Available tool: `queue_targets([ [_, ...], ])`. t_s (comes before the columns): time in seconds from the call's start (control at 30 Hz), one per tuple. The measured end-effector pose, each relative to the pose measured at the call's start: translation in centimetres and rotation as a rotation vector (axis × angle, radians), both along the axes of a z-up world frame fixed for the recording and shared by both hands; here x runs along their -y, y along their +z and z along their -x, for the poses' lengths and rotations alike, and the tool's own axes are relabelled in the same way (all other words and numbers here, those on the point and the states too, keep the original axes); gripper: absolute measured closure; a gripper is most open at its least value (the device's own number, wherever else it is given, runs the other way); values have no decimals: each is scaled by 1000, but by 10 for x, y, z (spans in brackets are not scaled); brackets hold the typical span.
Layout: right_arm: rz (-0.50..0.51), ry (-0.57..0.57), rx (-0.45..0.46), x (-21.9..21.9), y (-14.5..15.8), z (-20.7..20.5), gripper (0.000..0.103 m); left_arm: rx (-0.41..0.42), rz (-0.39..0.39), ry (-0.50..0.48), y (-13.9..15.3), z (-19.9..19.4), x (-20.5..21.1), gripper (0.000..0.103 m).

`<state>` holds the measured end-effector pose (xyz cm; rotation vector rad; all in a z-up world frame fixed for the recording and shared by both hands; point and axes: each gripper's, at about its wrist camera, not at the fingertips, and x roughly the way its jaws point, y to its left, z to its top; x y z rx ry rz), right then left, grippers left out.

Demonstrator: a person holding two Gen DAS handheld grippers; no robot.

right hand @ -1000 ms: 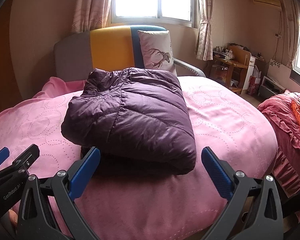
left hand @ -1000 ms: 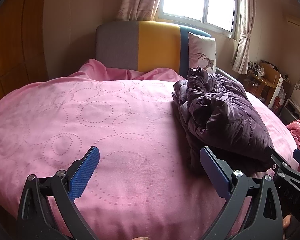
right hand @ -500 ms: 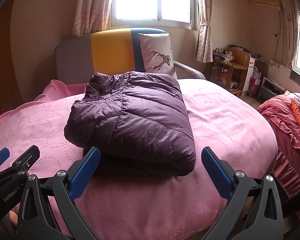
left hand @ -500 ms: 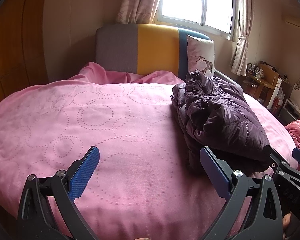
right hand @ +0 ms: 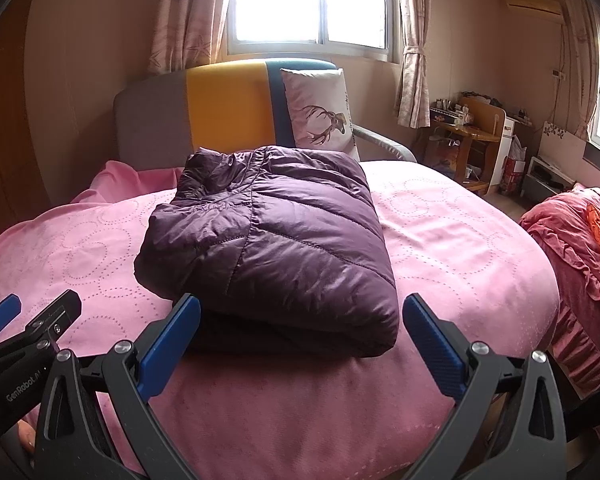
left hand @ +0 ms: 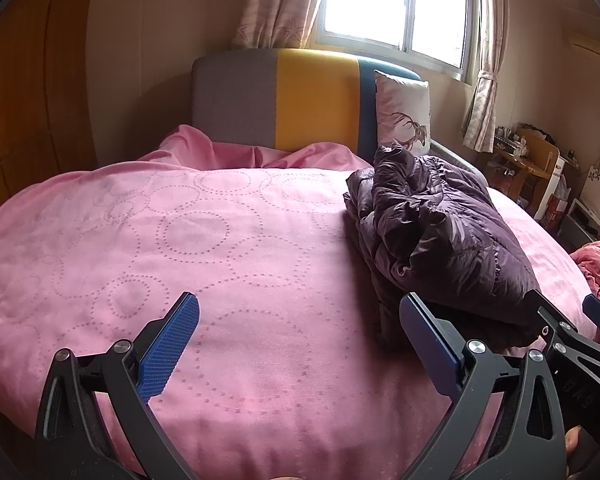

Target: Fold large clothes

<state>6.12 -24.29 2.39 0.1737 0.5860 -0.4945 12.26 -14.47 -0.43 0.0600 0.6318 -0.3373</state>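
**Right wrist view: the jacket lies folded, both tongs empty**

Right wrist view shows the dark purple quilted puffer jacket (right hand: 268,248) lying as a compact, roughly square bundle on the pink bed cover with dotted circles (right hand: 460,248), straight ahead of the right tongs (right hand: 300,342) and just past their blue-padded tips. Its top panel is smooth, the collar end is turned away toward the grey, yellow and blue headboard (right hand: 228,104), and a lower layer shows under the near edge. Judging by this shape, the folding looks essentially done; what may be left is small tidying, since from the left wrist view the side of the jacket (left hand: 440,232) nearest the left tongs (left hand: 298,344) looks bunched and creased, with loose layers stacked unevenly.

The right tongs stand wide apart, holding nothing; the near edge of the bundle sits between and beyond the tips, and I cannot tell whether the left tip brushes the fabric. The left tongs are likewise spread wide and empty, hovering over bare bed cover, with the jacket off to their right and ahead. Each tool appears at the edge of the other's view, so the two are close side by side. A white cushion with a deer print (right hand: 320,112) leans on the headboard beyond the jacket
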Motion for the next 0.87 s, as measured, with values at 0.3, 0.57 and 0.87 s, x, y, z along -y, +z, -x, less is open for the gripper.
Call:
queue_targets([
  [0.3, -17, -4, -10, 6, -6, -6, 2, -13, -10, -3, -5, -3, 1, 4],
  [0.57, -30, 1, -31, 10, -13, -11, 2, -52, -10, 6, -14, -13, -1, 4],
  [0.87, -20, -2, -1, 28, 0, -10, 2, -102, 4, 34, -30, -35, -16, 4],
])
